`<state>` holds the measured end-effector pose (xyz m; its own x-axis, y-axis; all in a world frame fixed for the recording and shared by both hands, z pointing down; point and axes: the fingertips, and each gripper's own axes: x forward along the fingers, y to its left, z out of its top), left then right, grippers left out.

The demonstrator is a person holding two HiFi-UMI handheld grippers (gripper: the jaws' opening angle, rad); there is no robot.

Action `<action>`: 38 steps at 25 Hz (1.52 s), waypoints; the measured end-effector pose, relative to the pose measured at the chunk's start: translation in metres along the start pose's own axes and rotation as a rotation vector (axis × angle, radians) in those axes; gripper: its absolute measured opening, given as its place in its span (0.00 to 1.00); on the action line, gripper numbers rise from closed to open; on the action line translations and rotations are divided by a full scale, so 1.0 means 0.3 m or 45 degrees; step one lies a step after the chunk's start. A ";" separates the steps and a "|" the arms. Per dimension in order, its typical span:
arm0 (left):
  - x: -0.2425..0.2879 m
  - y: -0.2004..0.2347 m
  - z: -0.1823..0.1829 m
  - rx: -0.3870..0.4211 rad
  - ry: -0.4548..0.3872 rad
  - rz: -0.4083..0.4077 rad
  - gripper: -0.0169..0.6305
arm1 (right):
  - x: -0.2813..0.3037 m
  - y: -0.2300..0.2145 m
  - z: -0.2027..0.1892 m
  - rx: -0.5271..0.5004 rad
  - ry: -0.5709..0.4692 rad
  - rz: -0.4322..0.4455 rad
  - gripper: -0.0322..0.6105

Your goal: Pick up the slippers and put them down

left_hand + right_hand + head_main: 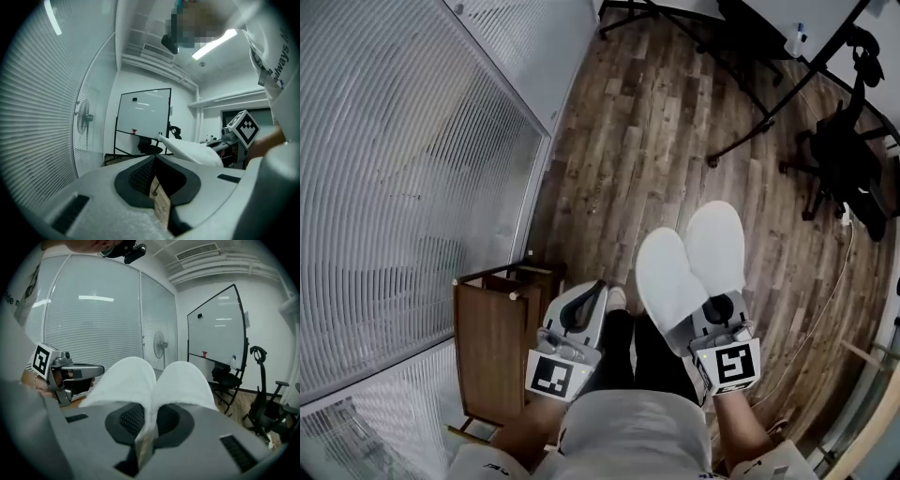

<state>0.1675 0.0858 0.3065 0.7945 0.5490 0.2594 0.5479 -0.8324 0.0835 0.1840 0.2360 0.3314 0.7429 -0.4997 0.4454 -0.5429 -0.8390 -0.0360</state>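
The slippers (pixel 689 267), clamped in the right gripper (pixel 713 307), are best lowered level onto the floor (pixel 656 141) before release; the jaws of the left gripper (pixel 589 295) are together, empty

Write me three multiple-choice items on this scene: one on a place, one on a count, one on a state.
1. Where are the slippers? A on a bed; B in the right gripper; C in a box.
2. How many slippers are there? A one; B three; C two.
3. How is the left gripper? A shut and empty; B shut on a slipper; C wide open.
Answers: 1 B, its jaws pinch them in the air; 2 C, two white toes lie side by side; 3 A, its jaws meet with nothing between.
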 end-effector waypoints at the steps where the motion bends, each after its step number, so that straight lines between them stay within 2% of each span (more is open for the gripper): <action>1: 0.019 0.009 -0.038 -0.002 0.013 0.005 0.05 | 0.029 0.000 -0.035 0.000 0.003 0.004 0.10; 12: 0.145 0.048 -0.530 -0.025 0.064 -0.033 0.05 | 0.299 0.011 -0.544 0.039 0.210 0.030 0.10; 17: 0.222 0.066 -0.716 -0.038 0.107 -0.053 0.05 | 0.416 0.002 -0.730 -0.007 0.260 0.063 0.10; 22: 0.308 0.077 -0.918 -0.035 0.148 -0.085 0.05 | 0.536 0.002 -0.930 0.003 0.307 0.084 0.10; 27: 0.400 0.107 -1.166 0.013 0.212 -0.137 0.05 | 0.679 0.000 -1.167 0.043 0.349 0.071 0.10; 38: 0.604 0.212 -1.796 0.075 0.303 -0.235 0.05 | 1.041 -0.065 -1.755 -0.040 0.401 0.137 0.10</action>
<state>0.2054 0.0917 0.8772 0.6003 0.6514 0.4641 0.6970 -0.7106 0.0958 0.2204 0.2094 0.9423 0.5259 -0.4897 0.6955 -0.6268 -0.7758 -0.0723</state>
